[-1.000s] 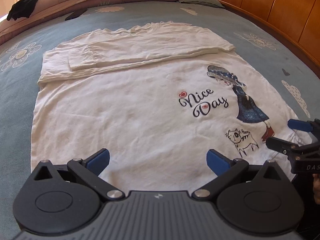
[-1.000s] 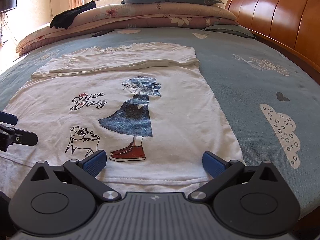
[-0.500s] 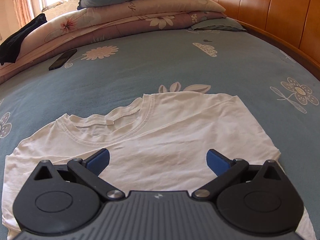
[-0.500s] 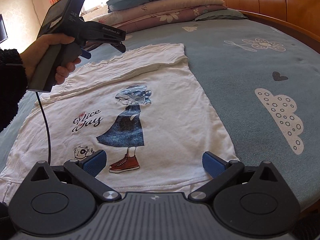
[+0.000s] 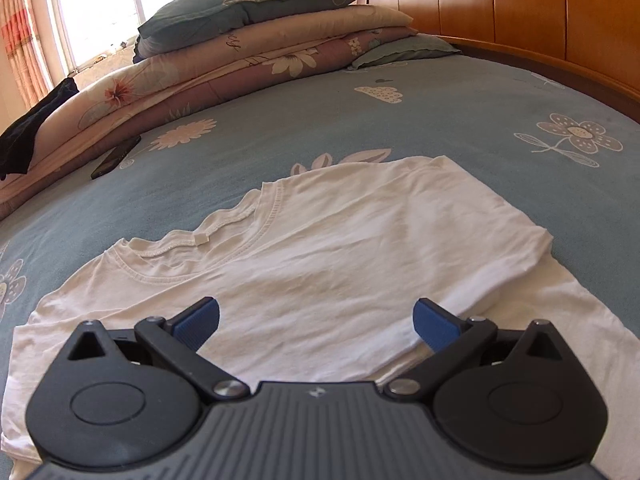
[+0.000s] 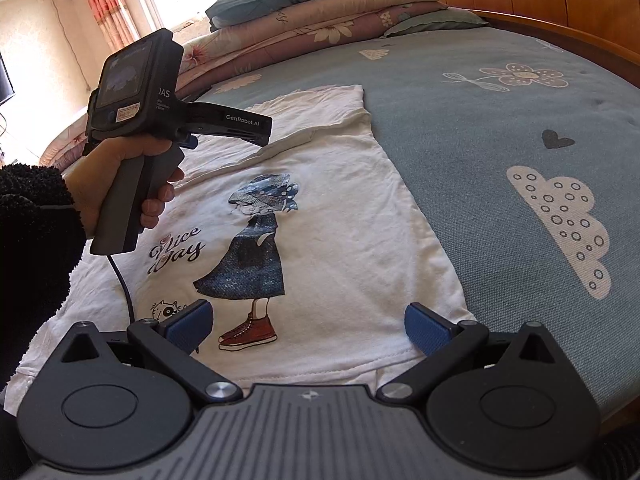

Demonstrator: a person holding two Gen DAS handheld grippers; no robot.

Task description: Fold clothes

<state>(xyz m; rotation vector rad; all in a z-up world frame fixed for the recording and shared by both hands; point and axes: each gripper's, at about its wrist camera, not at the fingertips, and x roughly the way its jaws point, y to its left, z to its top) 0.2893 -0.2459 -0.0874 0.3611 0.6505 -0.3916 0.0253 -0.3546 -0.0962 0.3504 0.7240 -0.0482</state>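
a white t-shirt (image 6: 328,216) is spread flat on the bed (image 6: 500,120), mid-frame. the left gripper (image 5: 316,320) and right gripper (image 6: 306,322) are held with jaws spread, empty.

1. Left wrist view: low and close over the collar end of the white T-shirt (image 5: 340,264), facing the stacked pillows (image 5: 256,32).
2. Right wrist view: low at the hem end of the T-shirt (image 6: 320,240), facing along it toward the same pillows (image 6: 312,4).
3. Shared: T-shirt's folded far part, pillows, wooden headboard (image 5: 520,16).
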